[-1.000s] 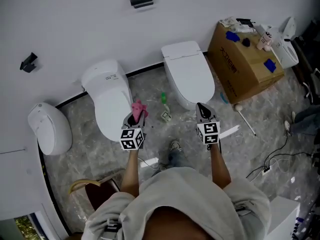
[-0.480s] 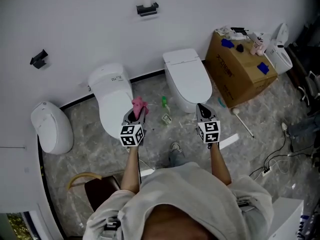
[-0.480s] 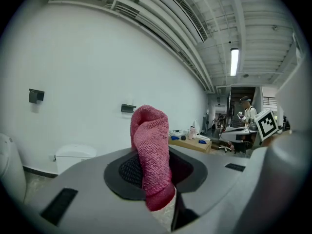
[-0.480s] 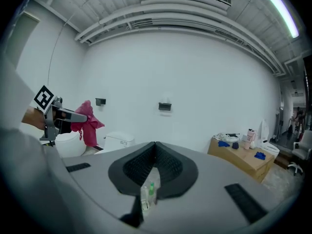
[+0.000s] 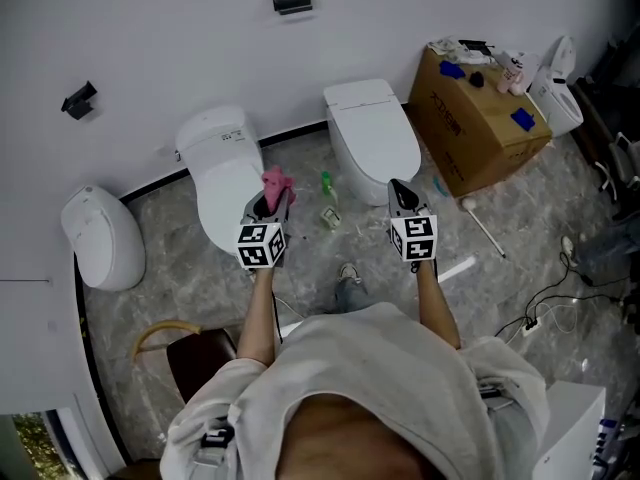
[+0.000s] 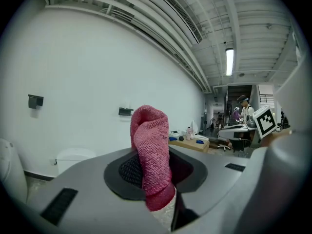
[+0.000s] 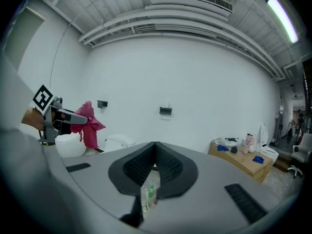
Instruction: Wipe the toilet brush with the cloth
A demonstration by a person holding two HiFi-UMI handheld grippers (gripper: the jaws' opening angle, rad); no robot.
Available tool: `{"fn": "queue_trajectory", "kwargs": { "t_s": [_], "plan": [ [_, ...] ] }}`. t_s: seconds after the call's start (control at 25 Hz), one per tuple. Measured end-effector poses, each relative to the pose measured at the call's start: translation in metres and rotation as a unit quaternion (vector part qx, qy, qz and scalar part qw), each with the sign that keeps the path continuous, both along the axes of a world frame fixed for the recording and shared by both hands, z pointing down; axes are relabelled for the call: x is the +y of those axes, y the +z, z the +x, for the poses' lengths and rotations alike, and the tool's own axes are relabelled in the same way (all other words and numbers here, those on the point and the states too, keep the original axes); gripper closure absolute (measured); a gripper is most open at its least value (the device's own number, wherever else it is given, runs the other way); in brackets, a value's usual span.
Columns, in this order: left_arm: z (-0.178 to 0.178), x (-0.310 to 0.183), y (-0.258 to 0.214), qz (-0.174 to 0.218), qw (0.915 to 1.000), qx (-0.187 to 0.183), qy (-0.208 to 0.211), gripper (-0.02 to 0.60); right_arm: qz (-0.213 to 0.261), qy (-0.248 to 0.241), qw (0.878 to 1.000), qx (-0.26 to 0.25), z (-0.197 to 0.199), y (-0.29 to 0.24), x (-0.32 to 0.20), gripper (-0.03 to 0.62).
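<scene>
The toilet brush (image 5: 483, 227) is a white stick with a round head, lying on the marble floor beside the cardboard box (image 5: 478, 118). It is right of and beyond my right gripper (image 5: 400, 192), which is shut and holds nothing. In the right gripper view that gripper's (image 7: 155, 145) dark pads meet. My left gripper (image 5: 268, 204) hovers in front of the left toilet (image 5: 222, 173), shut on a pink cloth (image 5: 276, 184). The cloth (image 6: 150, 130) sticks up between the left gripper's (image 6: 153, 157) pads. Both grippers are apart from the brush.
A second toilet (image 5: 372, 140) stands between the grippers, further back. A green bottle (image 5: 327, 184) and a small item (image 5: 330, 218) lie on the floor between the toilets. A white fixture (image 5: 100, 240) is at left, cables (image 5: 545, 308) at right, a white strip (image 5: 455, 267) near my right arm.
The head view has shifted a little, so the toilets and box sit slightly higher in the picture. Both grippers keep the same pose, and the cloth stays in the left one.
</scene>
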State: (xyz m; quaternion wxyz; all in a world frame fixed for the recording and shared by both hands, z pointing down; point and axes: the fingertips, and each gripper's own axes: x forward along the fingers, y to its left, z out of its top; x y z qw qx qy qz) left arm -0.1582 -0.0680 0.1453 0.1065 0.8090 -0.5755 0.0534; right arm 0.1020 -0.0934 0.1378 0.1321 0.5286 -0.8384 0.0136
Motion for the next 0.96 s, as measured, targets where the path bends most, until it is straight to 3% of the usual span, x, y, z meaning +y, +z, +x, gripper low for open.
{"fn": "queue_trajectory", "kwargs": {
  "t_s": [0.96],
  "plan": [
    [-0.019, 0.003, -0.001, 0.005, 0.9999, 0.005, -0.009, 0.471, -0.005, -0.011, 1.000, 0.001, -0.023, 0.006, -0.003, 0.563]
  ]
}}
